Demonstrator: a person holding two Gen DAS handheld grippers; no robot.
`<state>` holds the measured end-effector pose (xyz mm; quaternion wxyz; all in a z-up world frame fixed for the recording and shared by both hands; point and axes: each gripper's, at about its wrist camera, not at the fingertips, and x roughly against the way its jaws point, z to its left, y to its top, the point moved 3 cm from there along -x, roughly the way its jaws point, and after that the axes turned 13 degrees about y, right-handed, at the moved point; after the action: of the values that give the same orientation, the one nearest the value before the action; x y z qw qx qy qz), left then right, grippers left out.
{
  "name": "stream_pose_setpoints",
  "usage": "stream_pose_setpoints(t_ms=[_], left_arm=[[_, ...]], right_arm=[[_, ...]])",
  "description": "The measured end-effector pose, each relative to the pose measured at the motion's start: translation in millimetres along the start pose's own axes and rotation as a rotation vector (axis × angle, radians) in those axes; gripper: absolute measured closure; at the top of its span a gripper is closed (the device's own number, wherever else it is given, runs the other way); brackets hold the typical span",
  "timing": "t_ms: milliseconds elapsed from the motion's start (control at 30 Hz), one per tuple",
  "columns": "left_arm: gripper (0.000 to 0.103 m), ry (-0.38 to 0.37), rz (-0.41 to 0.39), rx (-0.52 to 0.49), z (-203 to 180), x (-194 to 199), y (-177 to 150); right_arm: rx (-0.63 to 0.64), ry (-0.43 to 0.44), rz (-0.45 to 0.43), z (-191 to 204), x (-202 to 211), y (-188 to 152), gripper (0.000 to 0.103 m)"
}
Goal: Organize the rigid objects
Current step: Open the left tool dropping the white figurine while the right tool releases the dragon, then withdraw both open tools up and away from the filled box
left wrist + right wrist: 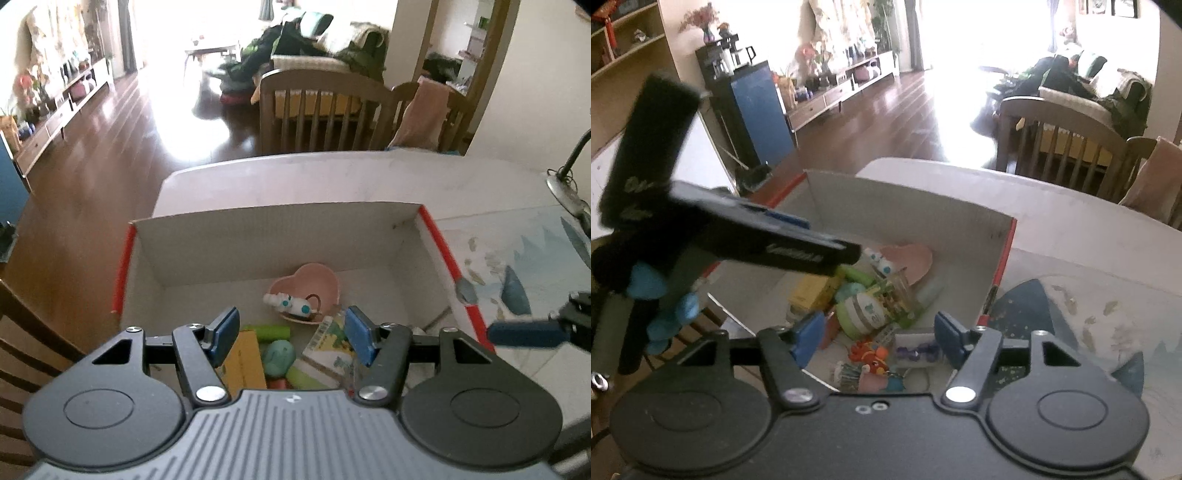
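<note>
Left wrist view: both grippers over box, nothing held.

Left gripper [291,334] hung w/ fingers spread, empty, above near end of the cardboard box [280,225]; toys lay straight ahead and below it. Pink heart dish [314,282] sat furthest in, white-blue toy [291,304] resting on its rim; yellow box [245,360], green roll [271,331], teal toy [280,356] directly under the fingers. Right gripper [882,338] also spread and empty, over box's near corner, orange toy [871,356] and purple piece [918,350] just below. Left tool's body crossed right view, likely crowding any reach to box's left side. Table [332,177] beyond box.
</note>
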<state>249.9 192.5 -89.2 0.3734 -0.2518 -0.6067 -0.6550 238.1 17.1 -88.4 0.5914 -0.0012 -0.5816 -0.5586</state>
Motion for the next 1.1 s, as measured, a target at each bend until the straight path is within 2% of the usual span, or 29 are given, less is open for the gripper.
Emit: stream_pose_setpoints(t_ms=[133,233,467,667,900,933,1033,1100], left_arm=[[0.041,0.008,-0.061,0.012,2.7,28.8,-6.8],[0.041,0.014,-0.098,0.022,4.2,49.9,-13.0],[0.04,0.027,-0.133,0.072,12.9,80.6,-26.2],[0.037,0.036,-0.196,0.113,16.9,105.8,-41.2],[0.036,0.037,-0.209,0.15,14.7,119.8,-52.5],[0.035,0.034,-0.209,0.158,14.9,121.5,-54.4],[0.018,0.043,-0.225,0.164,13.5,129.1,-60.0],[0.018,0.041,-0.235,0.167,11.6,132.7,-62.0]], right_arm=[[-0.004,0.013,-0.051,7.5,18.7,-1.3,0.028],[0.004,0.007,-0.088,10.4,29.5,-1.6,0.028],[0.01,0.017,-0.144,15.6,46.1,-7.7,0.025],[-0.001,0.039,-0.188,16.7,57.9,-14.2,0.021],[0.055,0.064,-0.236,25.9,73.2,-20.8,0.013],[0.068,0.066,-0.241,28.1,75.1,-21.7,0.012],[0.094,0.073,-0.253,32.5,78.7,-24.5,0.009],[0.101,0.08,-0.263,34.2,81.2,-27.1,0.006]])
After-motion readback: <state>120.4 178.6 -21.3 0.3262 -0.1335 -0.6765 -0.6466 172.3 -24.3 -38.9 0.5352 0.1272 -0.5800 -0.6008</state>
